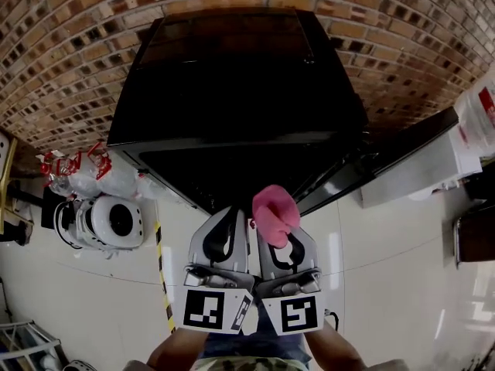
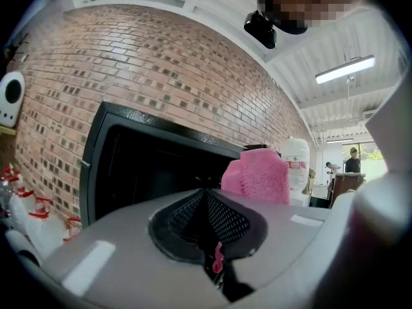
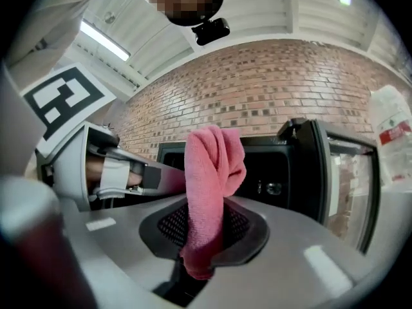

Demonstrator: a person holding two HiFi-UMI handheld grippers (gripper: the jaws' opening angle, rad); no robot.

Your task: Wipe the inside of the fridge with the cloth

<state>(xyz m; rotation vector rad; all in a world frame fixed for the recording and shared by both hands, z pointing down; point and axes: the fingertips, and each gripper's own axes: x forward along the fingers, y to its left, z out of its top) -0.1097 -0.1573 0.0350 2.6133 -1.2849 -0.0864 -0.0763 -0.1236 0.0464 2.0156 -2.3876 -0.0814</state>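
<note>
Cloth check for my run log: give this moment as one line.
cloth: clamped in right gripper, outside fridge | left gripper: shut | door: open | wiping: not begun

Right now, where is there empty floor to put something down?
The pale tiled floor is bare right of the right hand-held gripper, below the open door of the black fridge. It is crowded left of the fridge: red-labelled plastic bottles and a round white appliance stand there.

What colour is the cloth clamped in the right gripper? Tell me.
Pink. The cloth shows best in the right gripper view.
</note>
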